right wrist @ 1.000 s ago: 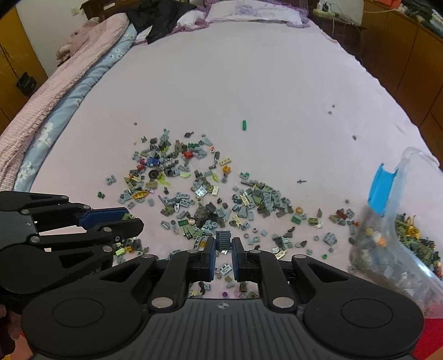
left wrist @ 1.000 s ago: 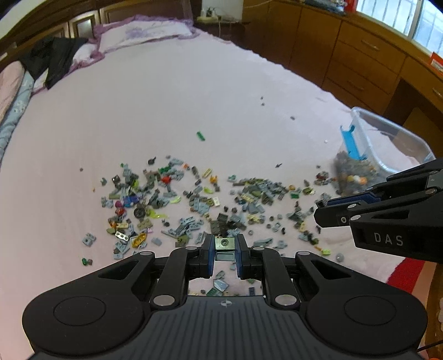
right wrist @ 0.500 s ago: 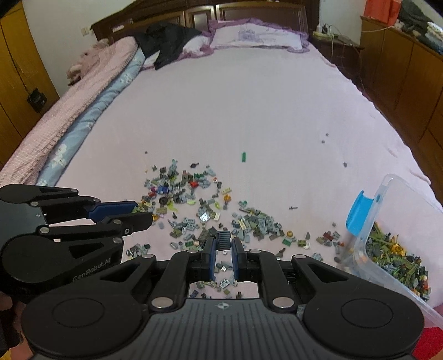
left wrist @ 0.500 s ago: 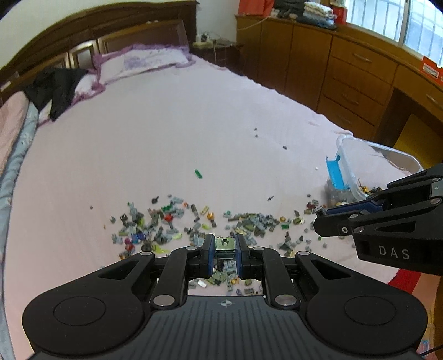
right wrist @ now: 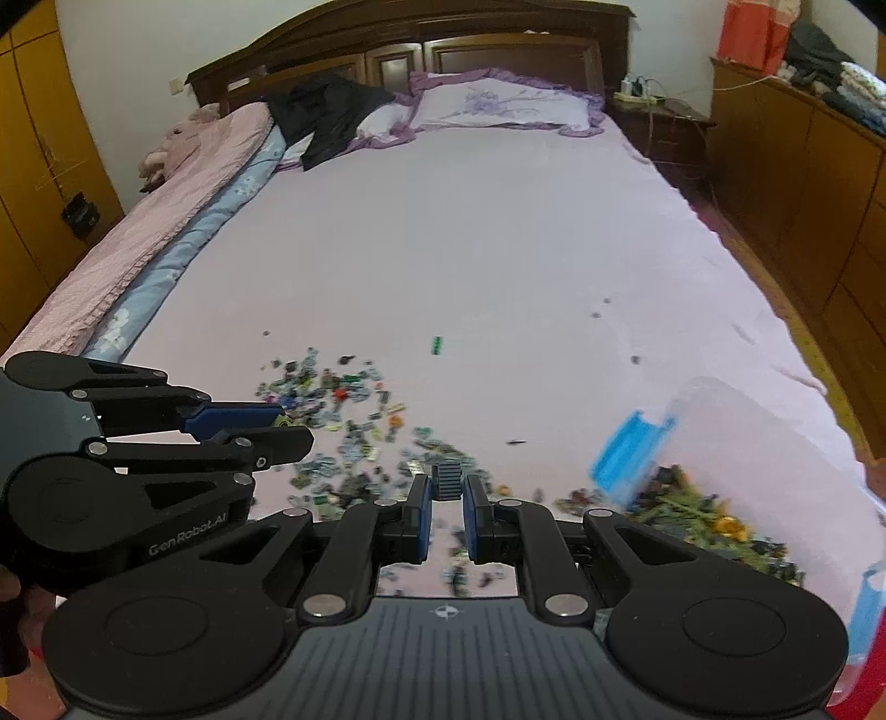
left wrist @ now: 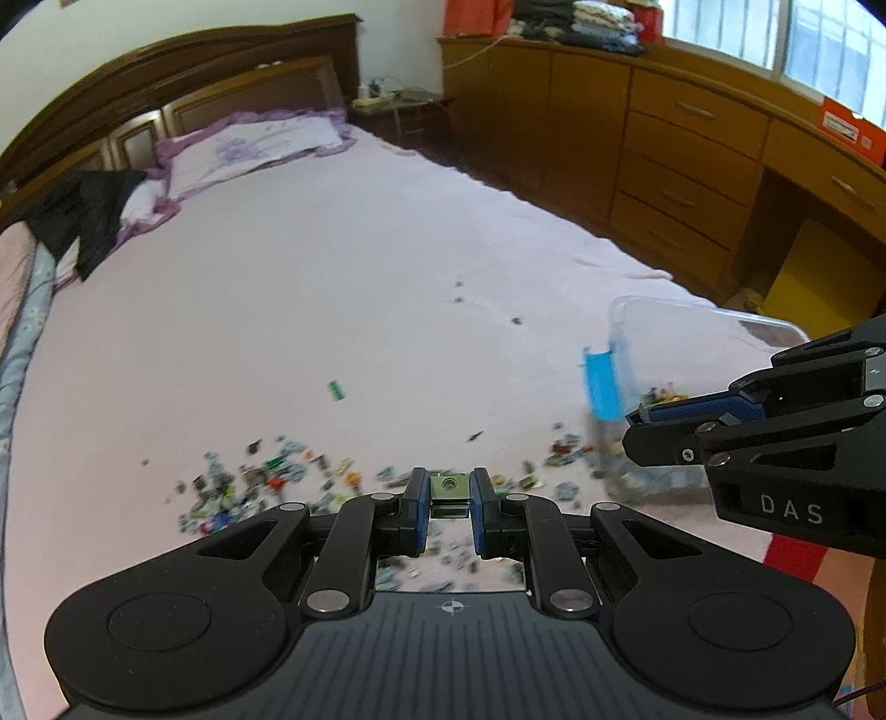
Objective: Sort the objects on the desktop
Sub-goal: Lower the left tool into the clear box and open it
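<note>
My left gripper [left wrist: 449, 492] is clamped on a small olive plate [left wrist: 449, 486], and my right gripper [right wrist: 446, 487] pinches a dark ribbed brick [right wrist: 446, 481]. Both hang above the scatter of bricks [right wrist: 354, 426] on the pink sheet [right wrist: 470, 232]. The clear bin [right wrist: 764, 443], already holding pieces, sits at the sheet's right edge, with a lone green brick [left wrist: 336, 390] farther up the bed.

Soft daylight enters from the bright, blown-out window [left wrist: 819, 44] at upper right. Fisheye distortion bends the dark wooden headboard [right wrist: 410, 39] and darkens corners. The scattered small plastic bricks [right wrist: 354, 432] and clear plastic bin [left wrist: 692, 354] are motion-blurred.
</note>
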Motion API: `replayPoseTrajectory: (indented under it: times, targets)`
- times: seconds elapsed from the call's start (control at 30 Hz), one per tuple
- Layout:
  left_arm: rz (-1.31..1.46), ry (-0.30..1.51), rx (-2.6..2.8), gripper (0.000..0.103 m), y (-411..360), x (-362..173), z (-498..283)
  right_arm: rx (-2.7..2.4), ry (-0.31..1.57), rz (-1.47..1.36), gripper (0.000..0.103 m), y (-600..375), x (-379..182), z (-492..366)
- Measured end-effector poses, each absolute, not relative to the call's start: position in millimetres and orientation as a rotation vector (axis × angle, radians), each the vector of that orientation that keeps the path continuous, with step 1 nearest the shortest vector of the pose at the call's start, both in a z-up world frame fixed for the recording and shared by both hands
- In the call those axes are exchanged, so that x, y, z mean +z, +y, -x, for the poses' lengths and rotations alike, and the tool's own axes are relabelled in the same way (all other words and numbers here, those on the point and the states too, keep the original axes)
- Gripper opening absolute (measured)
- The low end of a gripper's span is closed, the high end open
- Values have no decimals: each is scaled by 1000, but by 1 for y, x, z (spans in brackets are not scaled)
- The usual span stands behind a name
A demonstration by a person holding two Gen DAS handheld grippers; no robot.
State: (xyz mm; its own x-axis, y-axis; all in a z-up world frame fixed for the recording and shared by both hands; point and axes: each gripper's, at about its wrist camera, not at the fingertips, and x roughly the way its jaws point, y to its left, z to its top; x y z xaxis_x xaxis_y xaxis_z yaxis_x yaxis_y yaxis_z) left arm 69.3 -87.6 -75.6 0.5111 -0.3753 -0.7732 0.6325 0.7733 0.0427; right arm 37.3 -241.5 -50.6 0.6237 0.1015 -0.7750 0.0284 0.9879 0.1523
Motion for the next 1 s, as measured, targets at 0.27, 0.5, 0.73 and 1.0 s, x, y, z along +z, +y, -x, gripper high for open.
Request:
replayPoseTrajectory:
  times: [0.27,0.5,0.73,1.0]
  targets:
    - [-358,841,-669,17,-145,-83,-63,2,904,-177,13,-297,-60,-27]
    - [-372,854,-701,17,-191,-92,-60,-22,907,-196,13,-344,-71,-19]
    - [-392,867,-741,17,-239,-101,-53,-53,916,-214,13,-391,-86,-6]
    - [-408,876,-773,17,-285,-108,-46,-88,922,-243,13,-441,-100,2]
